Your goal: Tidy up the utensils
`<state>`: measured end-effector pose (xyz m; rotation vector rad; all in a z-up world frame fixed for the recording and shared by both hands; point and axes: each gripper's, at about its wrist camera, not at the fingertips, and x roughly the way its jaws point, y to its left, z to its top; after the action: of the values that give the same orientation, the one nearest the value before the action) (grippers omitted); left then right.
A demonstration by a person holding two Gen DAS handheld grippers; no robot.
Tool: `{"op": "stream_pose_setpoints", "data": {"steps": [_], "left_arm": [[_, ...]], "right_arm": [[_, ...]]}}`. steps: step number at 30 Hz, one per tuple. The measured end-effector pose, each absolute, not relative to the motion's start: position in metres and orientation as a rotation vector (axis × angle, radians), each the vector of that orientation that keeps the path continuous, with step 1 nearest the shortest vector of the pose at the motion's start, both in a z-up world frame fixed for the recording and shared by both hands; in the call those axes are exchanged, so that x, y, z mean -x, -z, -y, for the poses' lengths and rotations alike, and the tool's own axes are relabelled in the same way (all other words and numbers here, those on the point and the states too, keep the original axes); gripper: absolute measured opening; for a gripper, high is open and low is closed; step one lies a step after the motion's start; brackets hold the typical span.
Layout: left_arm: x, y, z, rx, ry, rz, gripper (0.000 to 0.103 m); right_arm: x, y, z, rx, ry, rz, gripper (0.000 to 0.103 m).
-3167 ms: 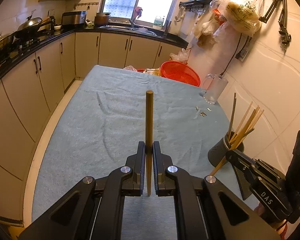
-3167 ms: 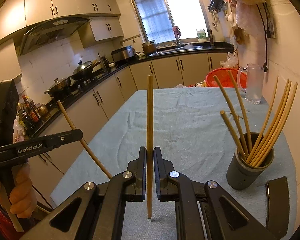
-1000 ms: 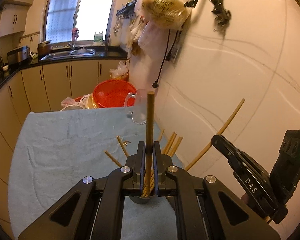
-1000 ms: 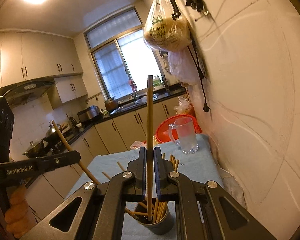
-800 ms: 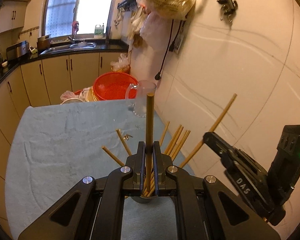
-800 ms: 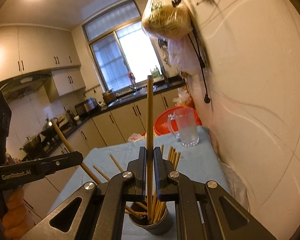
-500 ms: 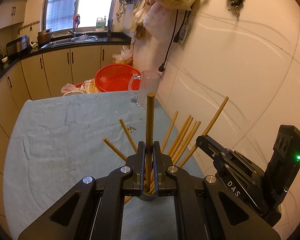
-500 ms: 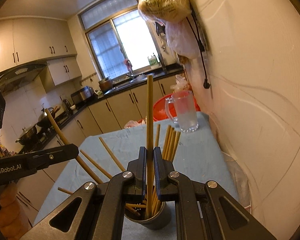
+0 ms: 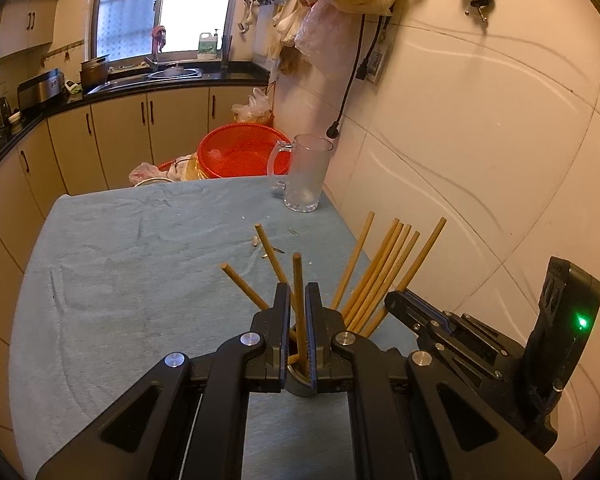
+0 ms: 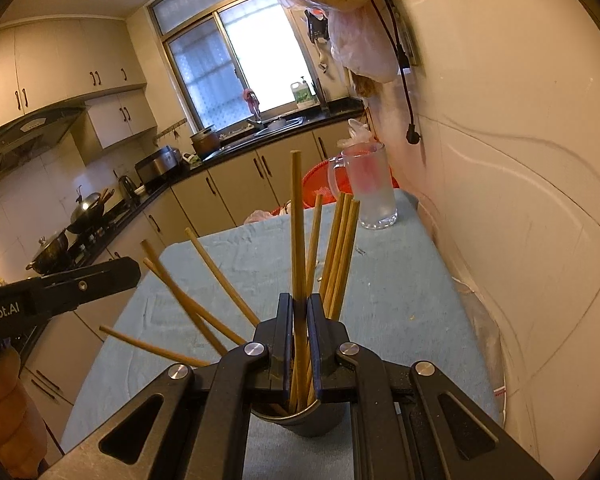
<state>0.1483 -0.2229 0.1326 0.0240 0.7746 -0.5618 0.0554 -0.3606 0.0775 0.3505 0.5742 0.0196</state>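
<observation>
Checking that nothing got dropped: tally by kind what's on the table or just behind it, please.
chopsticks: 9, all in or over the holder
grey holder: 1
glass mug: 1
red basket: 1, just beyond the far edge
Total: 12

Warm, yellowish indoor light fills both views; the window (image 9: pixel 168 4) is blown out to white glare. Fisheye distortion bends the wall (image 9: pixel 480 140) and cabinets (image 10: pixel 64 68), with dark vignetted corners. The foreground is sharp; the tabletop (image 9: pixel 140 272) is evenly lit with soft shadows
</observation>
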Motion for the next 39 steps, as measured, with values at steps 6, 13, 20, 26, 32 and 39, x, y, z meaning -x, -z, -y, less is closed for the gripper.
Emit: {"op": "stream_pose_setpoints", "data": {"steps": [6, 13, 20, 26, 32, 39], "left_arm": [[-0.145, -0.135, 0.220, -0.024, 0.548, -0.765, 0.007], [-0.138, -0.140, 0.211, -0.023, 0.519, -0.740, 0.007], [-0.129, -0.144, 0.199, -0.020, 0.481, -0.712, 0.014], [-0.117, -0.149, 0.188, -0.041, 0.433, -0.664, 0.025], [-0.104, -0.148, 0.175, -0.048, 0.391, -0.634, 0.042], [-0.081, -0.126, 0.146, -0.058, 0.290, -0.611, 0.075]], "right_arm": [[-0.052, -0.080, 0.361, -0.341, -0.014, -0.569, 0.022], [-0.037, -0.091, 0.363, -0.340, 0.005, -0.537, 0.025], [-0.016, -0.106, 0.364, -0.337, 0.035, -0.493, 0.045], [0.002, -0.111, 0.362, -0.345, 0.047, -0.481, 0.055], [0.020, -0.113, 0.354, -0.337, 0.085, -0.481, 0.074], [0.041, -0.115, 0.328, -0.227, 0.209, -0.492, 0.092]]}}
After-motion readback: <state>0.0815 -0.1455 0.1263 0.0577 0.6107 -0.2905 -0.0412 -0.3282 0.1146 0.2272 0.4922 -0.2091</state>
